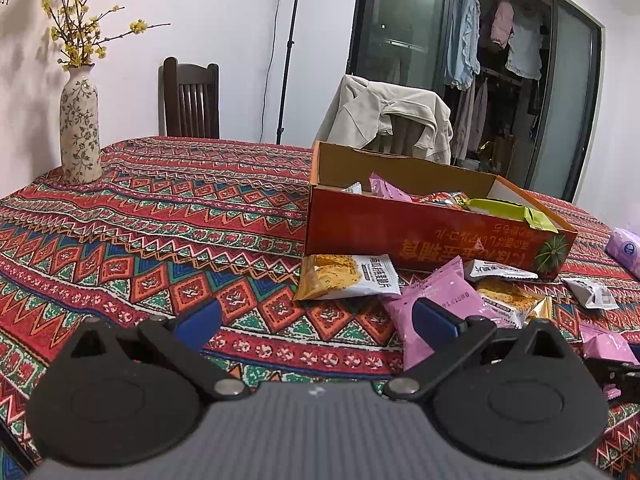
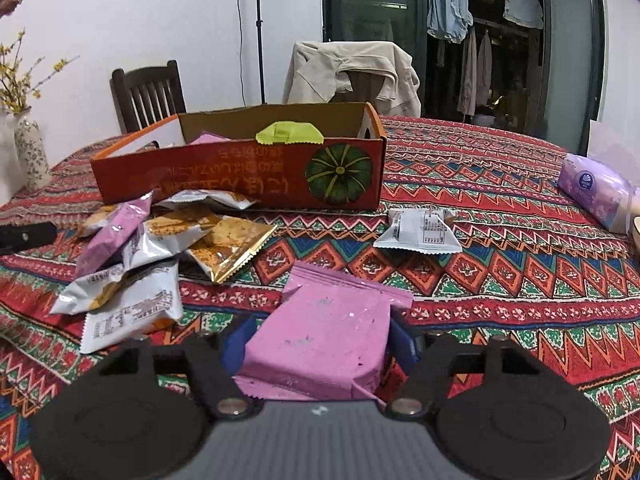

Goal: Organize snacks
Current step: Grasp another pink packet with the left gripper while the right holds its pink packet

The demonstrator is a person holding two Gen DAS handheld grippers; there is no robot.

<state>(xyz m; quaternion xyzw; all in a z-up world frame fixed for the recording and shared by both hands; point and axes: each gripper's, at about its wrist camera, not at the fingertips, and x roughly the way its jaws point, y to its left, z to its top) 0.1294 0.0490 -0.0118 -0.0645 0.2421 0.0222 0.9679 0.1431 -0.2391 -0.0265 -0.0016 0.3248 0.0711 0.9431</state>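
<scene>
Patterned tablecloth (image 2: 500, 200), fingers (image 2: 236, 344) (blue) on pink packet (image 2: 320, 340)

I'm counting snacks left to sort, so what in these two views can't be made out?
- Contents of the orange box: both views, near wall hides all but a green packet and a few tops.
- Pink packet between the right gripper fingers: right wrist view, its near end sits behind the gripper body.
- Piled packets: overlapping, lower ones covered.
- Tissue pack: left wrist view, cut by the right edge.
</scene>
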